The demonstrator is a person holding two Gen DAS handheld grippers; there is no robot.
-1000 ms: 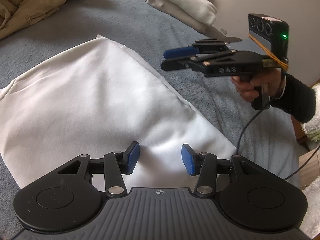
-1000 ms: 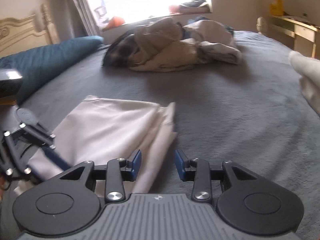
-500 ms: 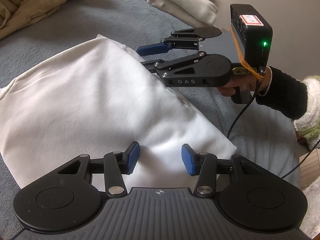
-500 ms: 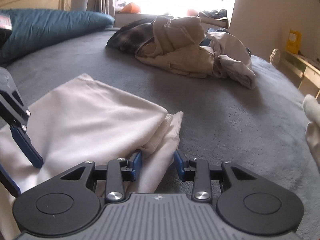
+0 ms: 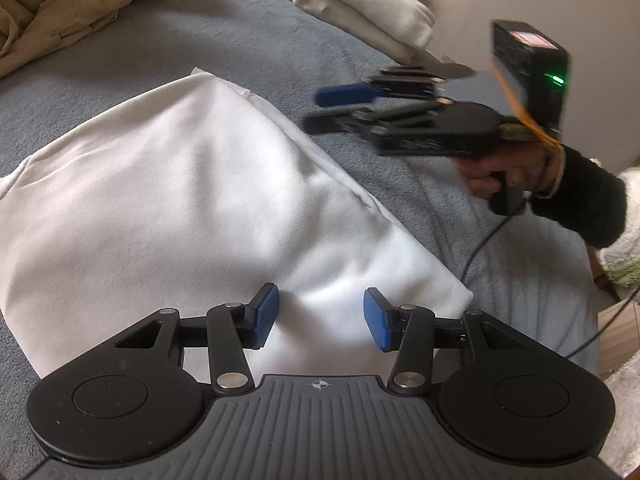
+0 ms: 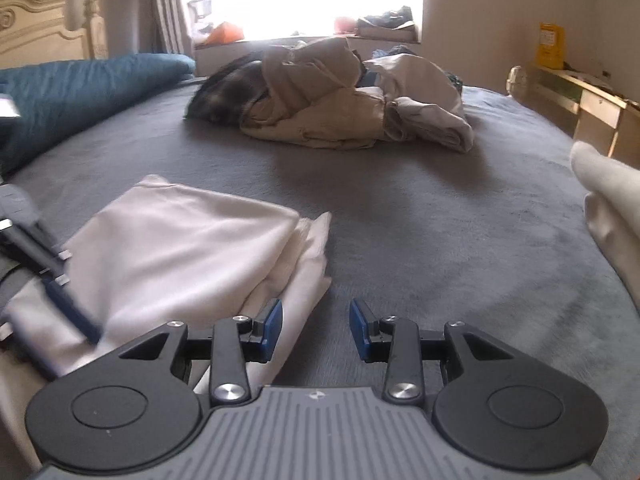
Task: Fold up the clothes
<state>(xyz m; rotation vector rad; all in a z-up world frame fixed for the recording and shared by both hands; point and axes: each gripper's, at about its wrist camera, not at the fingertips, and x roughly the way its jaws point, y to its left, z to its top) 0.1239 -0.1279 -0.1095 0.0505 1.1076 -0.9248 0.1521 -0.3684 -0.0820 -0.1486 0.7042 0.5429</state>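
White garment (image 5: 192,208): lies folded flat on the grey bedspread (image 5: 280,40); every place below is given relative to it.
Left gripper (image 5: 320,320): poised over the garment's near edge, blue pads parted about halfway, white cloth showing in the gap; nothing pinched between them, and whether the tips touch the cloth cannot be told.
Right gripper (image 6: 316,330): just off the garment's layered side edge, jaws parted and empty; one pad sits over the lowest cloth layer, the other over bare bedspread.
Right gripper from the left wrist view (image 5: 340,110): blurred, held in the air beside the garment's far side edge, apart from it.
Hand (image 5: 496,172): grips the right gripper's handle, dark sleeve behind it.
Folded cream pile (image 5: 360,12): beyond the garment, well apart.
Heap of tan clothes (image 6: 332,96): far across the bedspread from the garment.
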